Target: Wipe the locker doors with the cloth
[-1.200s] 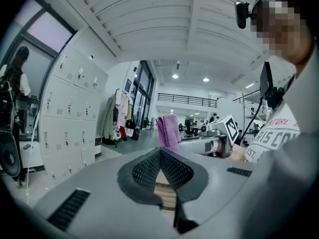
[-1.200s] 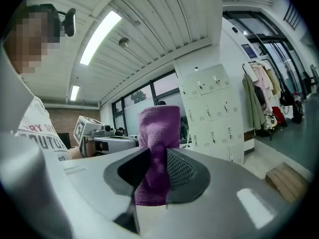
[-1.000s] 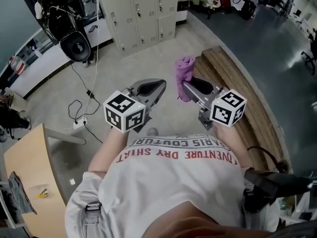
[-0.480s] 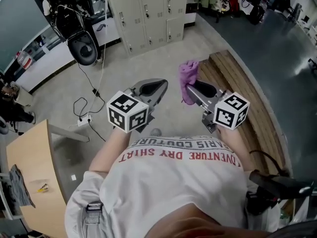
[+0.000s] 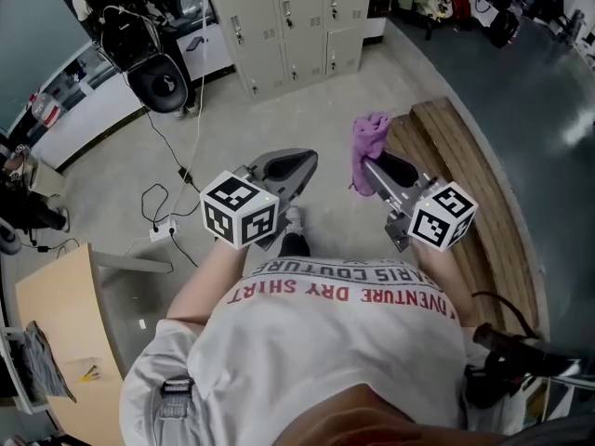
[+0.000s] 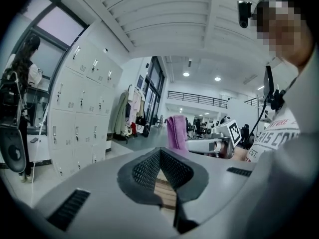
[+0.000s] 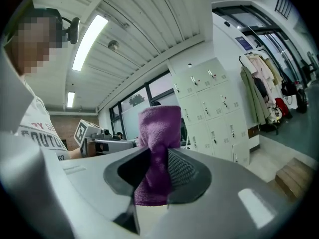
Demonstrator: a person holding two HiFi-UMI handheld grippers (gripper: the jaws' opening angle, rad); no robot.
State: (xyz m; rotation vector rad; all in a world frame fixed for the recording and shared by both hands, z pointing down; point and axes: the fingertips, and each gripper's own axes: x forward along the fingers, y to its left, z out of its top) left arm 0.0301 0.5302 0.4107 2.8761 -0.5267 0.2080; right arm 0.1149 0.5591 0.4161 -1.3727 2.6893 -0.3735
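Note:
The beige locker doors (image 5: 296, 19) stand across the floor ahead of me, out of reach of both grippers. They also show in the left gripper view (image 6: 79, 128) and the right gripper view (image 7: 215, 114). My right gripper (image 5: 373, 168) is shut on a purple cloth (image 5: 368, 145), which sticks up out of the jaws (image 7: 158, 133). My left gripper (image 5: 299, 163) is held level beside it, shut with nothing between its jaws (image 6: 160, 154). The cloth (image 6: 176, 132) is visible from the left gripper too.
A curved wooden bench (image 5: 469, 179) runs along my right. A black round speaker on a stand (image 5: 158, 84) and floor cables (image 5: 172, 214) lie to the left of the lockers. A light wooden table (image 5: 58, 334) is at the near left. Coats (image 6: 125, 112) hang beside the lockers.
The view has shifted, so the lockers, bench and floor cables sit lower and nearer in the head view. Both grippers keep the same pose; the cloth stays gripped.

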